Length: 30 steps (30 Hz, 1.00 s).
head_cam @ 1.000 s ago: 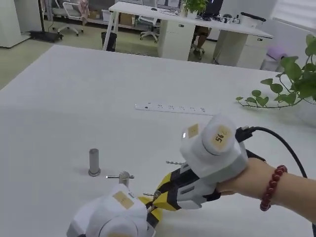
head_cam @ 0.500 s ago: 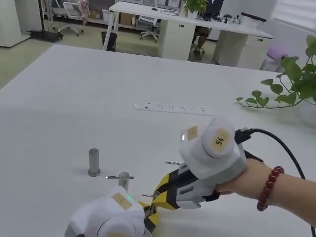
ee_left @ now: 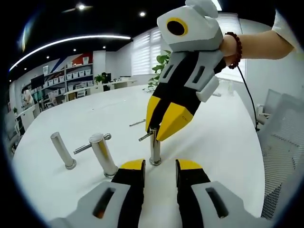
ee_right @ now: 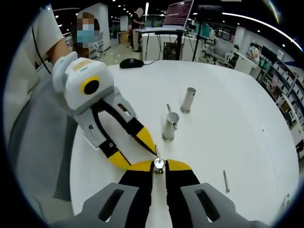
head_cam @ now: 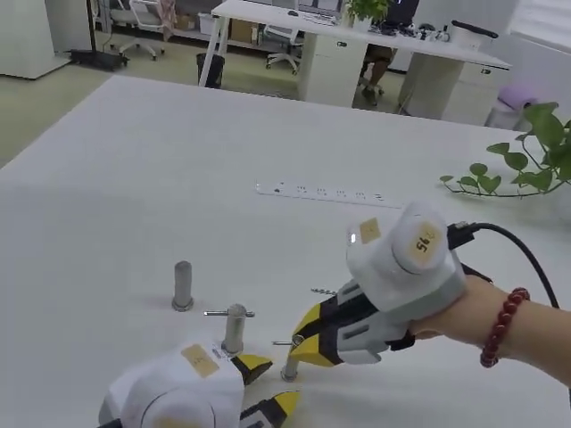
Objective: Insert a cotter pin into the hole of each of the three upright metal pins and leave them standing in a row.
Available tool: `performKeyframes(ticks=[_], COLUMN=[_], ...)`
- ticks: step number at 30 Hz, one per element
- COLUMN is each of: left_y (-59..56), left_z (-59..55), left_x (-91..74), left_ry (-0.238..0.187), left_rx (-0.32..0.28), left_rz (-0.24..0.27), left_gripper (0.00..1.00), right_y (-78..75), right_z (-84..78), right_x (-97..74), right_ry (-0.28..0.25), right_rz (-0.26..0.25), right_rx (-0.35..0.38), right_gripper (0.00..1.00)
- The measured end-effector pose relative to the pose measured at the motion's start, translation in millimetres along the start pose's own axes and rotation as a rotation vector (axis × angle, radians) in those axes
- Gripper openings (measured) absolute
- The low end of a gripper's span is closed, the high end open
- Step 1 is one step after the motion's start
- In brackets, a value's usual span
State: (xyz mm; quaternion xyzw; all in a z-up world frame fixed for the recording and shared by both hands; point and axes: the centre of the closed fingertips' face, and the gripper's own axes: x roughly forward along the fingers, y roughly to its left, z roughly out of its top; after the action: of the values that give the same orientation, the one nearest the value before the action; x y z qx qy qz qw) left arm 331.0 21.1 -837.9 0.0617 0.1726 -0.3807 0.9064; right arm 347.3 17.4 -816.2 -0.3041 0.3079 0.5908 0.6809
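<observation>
We count middle pin (head_cam: 234, 330) done; our right gripper (head_cam: 299, 346) clamps a cotter pin (head_cam: 284, 341) partway into near pin (head_cam: 290, 367), left gripper (head_cam: 268, 383) gapes; far pin (head_cam: 183, 285) bare, spare cotter (head_cam: 321, 292) waiting

3 upright pins (head_cam: 235, 328) are showing as bare polished metal, smooth w/ a soft shine. Cotter pin (ee_left: 145, 137) at the right gripper (ee_right: 160, 167) tips is reading as thin bright wire. Right & left gripper (ee_left: 160, 166) shells are looking like matt white plastic, jaw tips smooth semi-gloss yellow/black plastic. Table (head_cam: 134, 160) is appearing matt white, smooth. Bracelet (head_cam: 501, 325) beads are gleaming glossy dark red. Far power strip (head_cam: 326, 193) is looking like white plastic.
</observation>
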Motion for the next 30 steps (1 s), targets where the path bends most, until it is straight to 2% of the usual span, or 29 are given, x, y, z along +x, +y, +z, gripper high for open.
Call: performKeyframes(ticks=[4,12,22,30], left_y=[-2.3,-0.9,13.2,18.1], left_z=[5.0,6.3,7.3,6.2], left_x=[-8.9,-25.0,-40.4,-56.5], left_ry=[-0.023,-0.034,-0.039,-0.031], left_rx=[0.007,0.004,-0.053,-0.046], left_rz=[-0.020,-0.041,-0.016,-0.009], left_gripper=[0.30,0.37,0.46,0.53], right_y=[-4.9,-19.5,-28.2,-32.8], right_z=[-0.6,1.5,-2.1,-3.9], right_x=[0.1,-1.4,1.3,0.1], right_ry=[-0.001,-0.010,-0.004,-0.012], right_rz=[0.002,-0.004,0.009,0.015], right_rx=[-0.003,-0.004,-0.008,0.006], right_gripper=[0.10,0.10,0.10,0.10])
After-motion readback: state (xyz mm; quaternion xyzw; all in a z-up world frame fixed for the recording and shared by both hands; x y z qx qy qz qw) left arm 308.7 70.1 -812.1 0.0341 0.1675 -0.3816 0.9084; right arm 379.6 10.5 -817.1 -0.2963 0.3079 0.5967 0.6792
